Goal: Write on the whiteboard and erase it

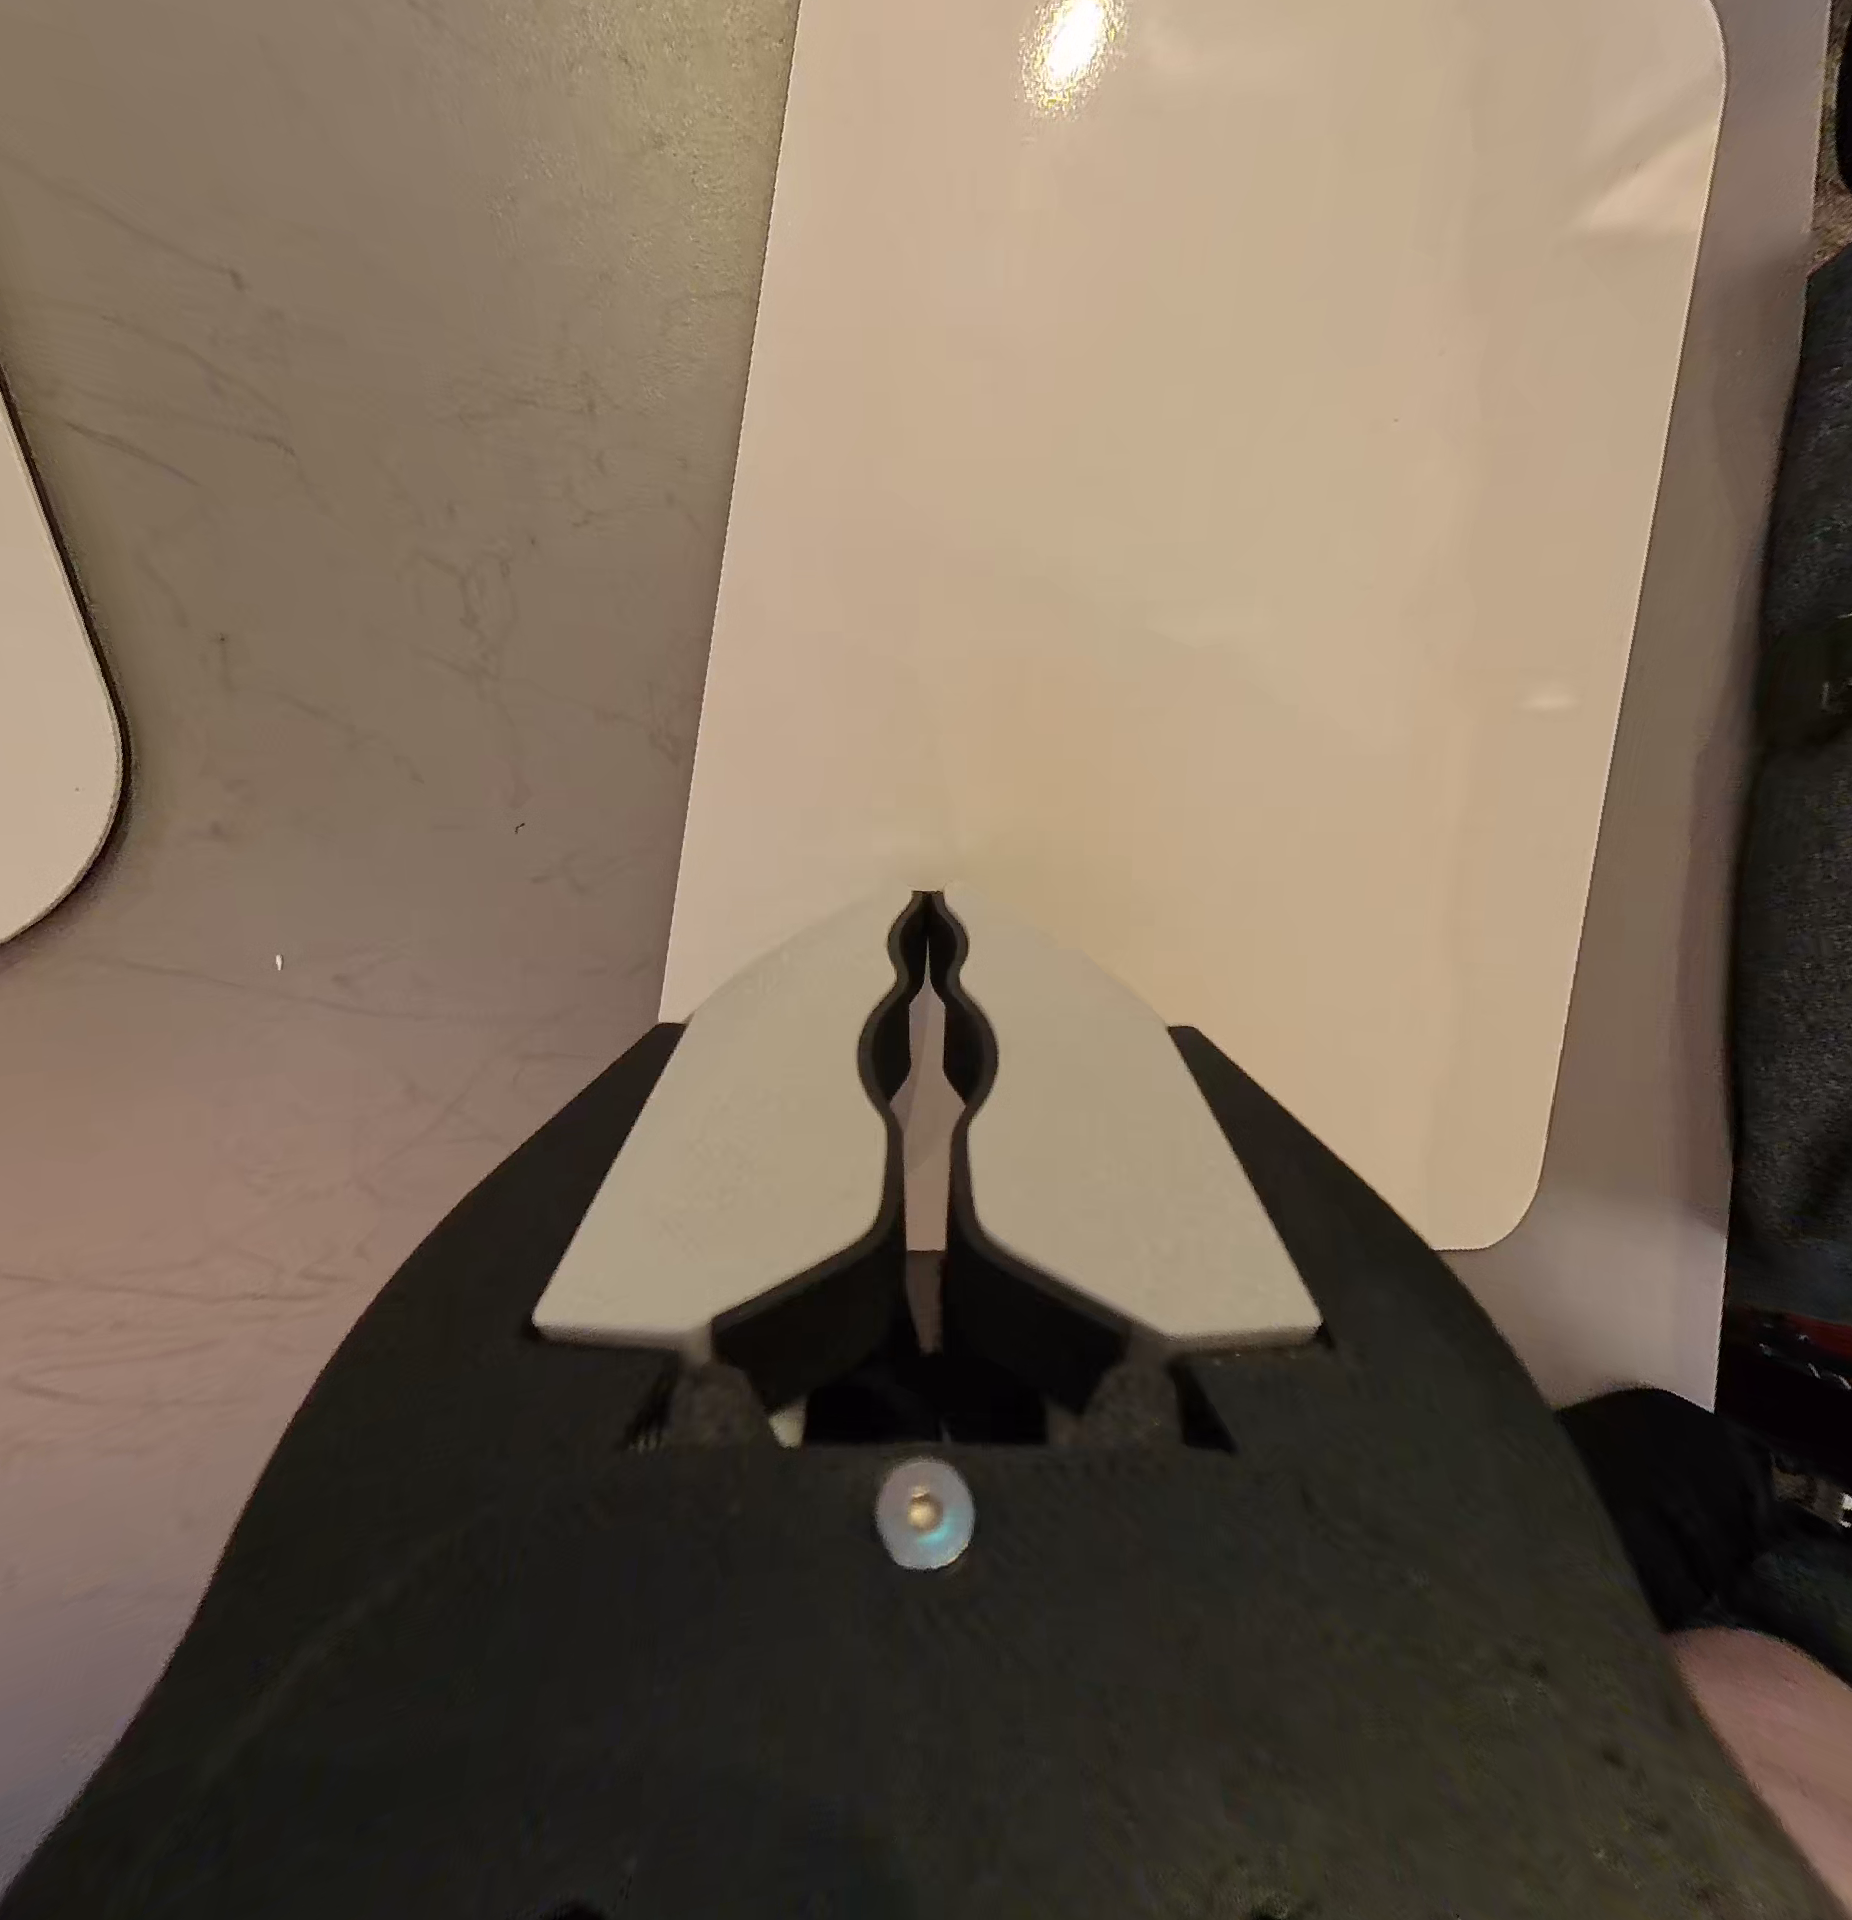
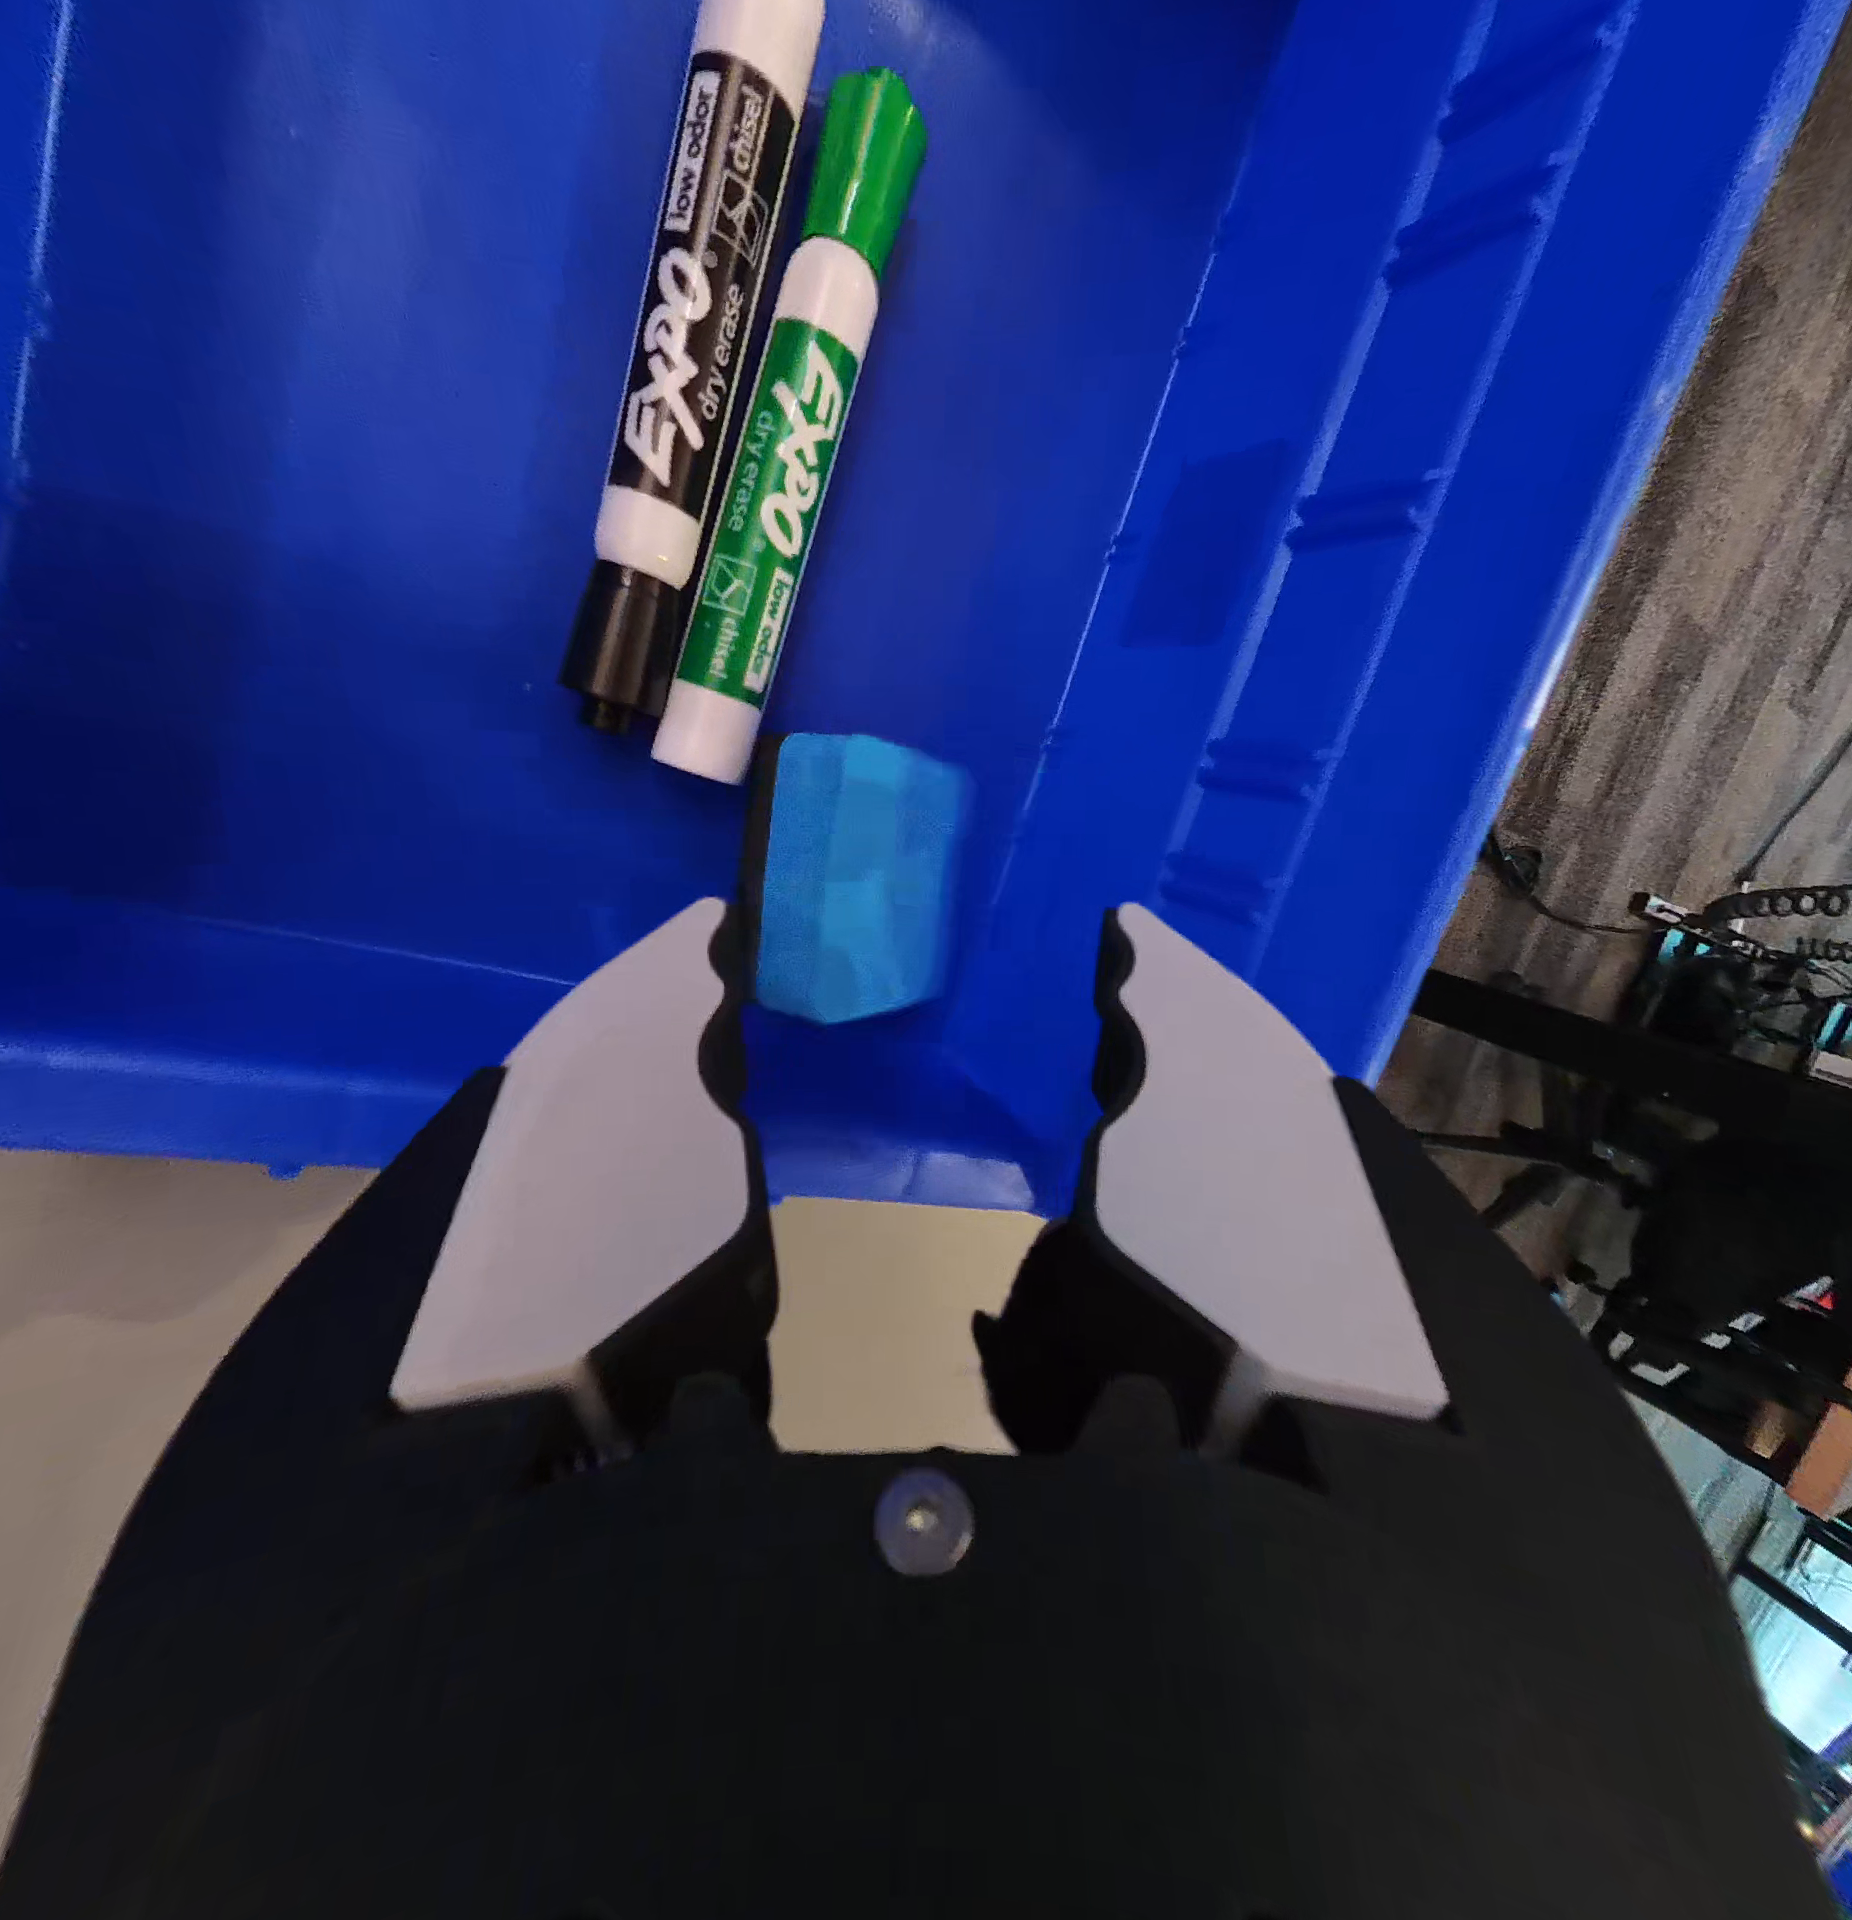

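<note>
A blank white whiteboard lies on the grey table in the left wrist view. My left gripper is shut, with its fingertips together over the board's near part. In the right wrist view a blue eraser with a black felt side lies in a blue bin. My right gripper is open around the eraser's near end. Its left finger is close to the felt side, and its right finger stands clear of the eraser. A black marker and a green marker lie side by side beyond the eraser.
Part of another white board shows at the left edge. Dark fabric lies along the whiteboard's right side, and part of a hand shows at the lower right. Beyond the bin's right wall is a floor with dark stands and cables. Tip to tip, the grippers are about 60 cm apart. Measured from the fingertips, the green marker is 9 cm or so from the right gripper and 60 cm from the left.
</note>
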`<state>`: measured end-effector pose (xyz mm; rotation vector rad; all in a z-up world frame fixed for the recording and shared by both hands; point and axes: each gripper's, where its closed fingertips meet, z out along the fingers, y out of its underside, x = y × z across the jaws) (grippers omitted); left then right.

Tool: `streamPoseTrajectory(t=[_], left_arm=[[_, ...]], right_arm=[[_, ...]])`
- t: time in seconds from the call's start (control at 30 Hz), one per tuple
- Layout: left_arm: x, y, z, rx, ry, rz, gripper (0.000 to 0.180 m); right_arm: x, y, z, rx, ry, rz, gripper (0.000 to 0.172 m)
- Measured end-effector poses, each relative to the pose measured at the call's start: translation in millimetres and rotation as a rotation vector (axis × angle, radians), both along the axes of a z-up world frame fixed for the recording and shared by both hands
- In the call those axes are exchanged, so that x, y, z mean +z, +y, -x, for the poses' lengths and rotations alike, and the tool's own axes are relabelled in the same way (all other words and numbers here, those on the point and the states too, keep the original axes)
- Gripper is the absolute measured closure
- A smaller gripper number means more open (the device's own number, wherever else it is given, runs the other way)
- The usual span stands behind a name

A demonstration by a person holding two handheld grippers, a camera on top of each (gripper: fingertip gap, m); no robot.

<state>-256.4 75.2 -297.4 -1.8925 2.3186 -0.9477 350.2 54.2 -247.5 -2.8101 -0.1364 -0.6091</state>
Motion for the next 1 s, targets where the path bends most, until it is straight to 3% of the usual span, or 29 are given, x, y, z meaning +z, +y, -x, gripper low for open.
streamPoseTrajectory(t=[0.2, 0.3, 0.4, 0.53, 0.63, 0.7, 0.8, 0.87, 1.0], left_arm=[[0, 0, 0, 0.001, 0.001, 0.008, 0.180], [0, 0, 0, -0.001, 0.000, 0.010, 0.180], [0, 0, 0, 0.000, 0.001, 0.005, 0.180], [0, 1, 2, -0.005, 0.009, -0.012, 0.180], [0, 3, 2, -0.004, 0.007, -0.028, 0.180], [0, 5, 1, 0.002, 0.001, -0.041, 0.180], [0, 7, 0, 0.008, -0.005, -0.043, 0.180], [0, 7, -1, 0.011, -0.008, -0.042, 0.180], [0, 7, -2, 0.018, -0.007, -0.048, 0.180]], right_arm=[[39, -1, 28, 0.067, -0.064, -0.096, 0.102], [54, -3, 83, 0.199, -0.028, -0.133, 0.104], [61, -13, 175, 0.408, 0.082, -0.181, 0.103], [39, -63, 308, 0.694, 0.215, -0.110, 0.098], [8, -107, 372, 0.822, 0.220, -0.036, 0.084], [-2, -136, 417, 0.892, 0.317, -0.053, 0.082], [-26, -168, 446, 0.969, 0.215, 0.001, 0.080], [-38, -185, 470, 0.991, 0.277, 0.018, 0.078], [-41, -181, 476, 0.975, 0.233, -0.042, 0.091]])
